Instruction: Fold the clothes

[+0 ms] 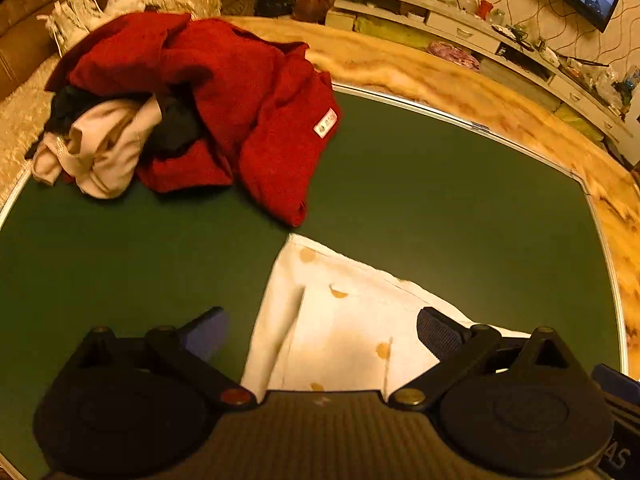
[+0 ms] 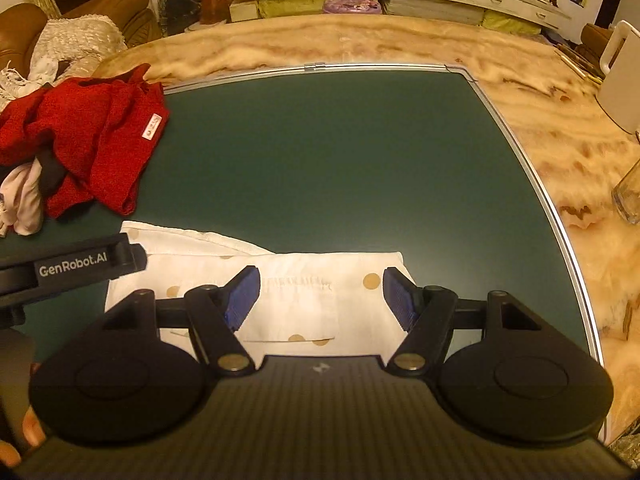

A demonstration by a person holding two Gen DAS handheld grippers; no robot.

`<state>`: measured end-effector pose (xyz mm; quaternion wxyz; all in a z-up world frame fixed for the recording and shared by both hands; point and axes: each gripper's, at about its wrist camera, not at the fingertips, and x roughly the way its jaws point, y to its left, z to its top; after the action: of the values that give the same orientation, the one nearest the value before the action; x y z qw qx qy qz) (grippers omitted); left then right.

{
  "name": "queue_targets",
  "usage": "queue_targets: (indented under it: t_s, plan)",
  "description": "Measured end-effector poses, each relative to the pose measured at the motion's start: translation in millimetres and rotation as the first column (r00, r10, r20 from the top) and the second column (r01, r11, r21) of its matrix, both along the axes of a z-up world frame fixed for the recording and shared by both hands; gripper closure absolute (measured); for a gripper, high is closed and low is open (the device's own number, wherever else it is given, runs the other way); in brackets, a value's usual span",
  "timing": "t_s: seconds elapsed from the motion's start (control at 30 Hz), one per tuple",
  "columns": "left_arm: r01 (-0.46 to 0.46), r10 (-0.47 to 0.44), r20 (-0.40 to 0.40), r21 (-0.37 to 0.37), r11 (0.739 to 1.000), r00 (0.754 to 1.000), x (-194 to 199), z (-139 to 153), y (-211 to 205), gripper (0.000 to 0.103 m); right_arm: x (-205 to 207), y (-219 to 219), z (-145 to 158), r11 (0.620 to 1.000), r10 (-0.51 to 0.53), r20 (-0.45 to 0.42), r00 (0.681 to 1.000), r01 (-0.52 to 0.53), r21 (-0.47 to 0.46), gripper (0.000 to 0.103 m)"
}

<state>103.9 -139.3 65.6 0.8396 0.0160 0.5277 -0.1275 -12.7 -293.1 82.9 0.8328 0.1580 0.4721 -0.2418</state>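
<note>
A white garment with tan dots (image 1: 340, 320) (image 2: 288, 300) lies flat on the green mat (image 1: 440, 200) (image 2: 340, 160), close in front of both grippers. My left gripper (image 1: 320, 334) stands open above its left part, with no cloth between the blue pads. My right gripper (image 2: 322, 294) is open too, its fingers spread over the garment's right half, and nothing is held. The left gripper's body (image 2: 72, 268) shows at the left of the right wrist view, above the garment's left edge.
A heap of clothes lies at the mat's far left: a red knit (image 1: 240, 112) (image 2: 88, 140) over pink (image 1: 100, 148) and dark pieces. A marbled tabletop (image 2: 560, 140) rings the mat. A white jug (image 2: 620, 76) and a glass (image 2: 630, 196) stand at the right. A sofa (image 2: 60, 20) and shelves lie beyond.
</note>
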Motion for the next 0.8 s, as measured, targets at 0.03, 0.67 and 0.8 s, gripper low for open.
queue_targets:
  t_s: [0.03,0.67,0.8]
  plan:
    - [0.006,-0.006,-0.002,0.011,1.000,1.000,1,-1,-1,0.000,1,-1,-1,1.000,-0.003,-0.004,1.000,0.003,0.000,0.027]
    - [0.081,-0.080,-0.015,0.089,0.993,0.997,0,-14,-20,0.000,11,-11,-13,0.999,-0.019,-0.020,1.000,0.020,0.051,0.027]
    - [0.110,-0.109,-0.026,0.076,0.991,0.994,-2,-13,-22,0.000,11,-10,-16,0.998,-0.010,-0.027,1.000,0.012,0.061,0.027]
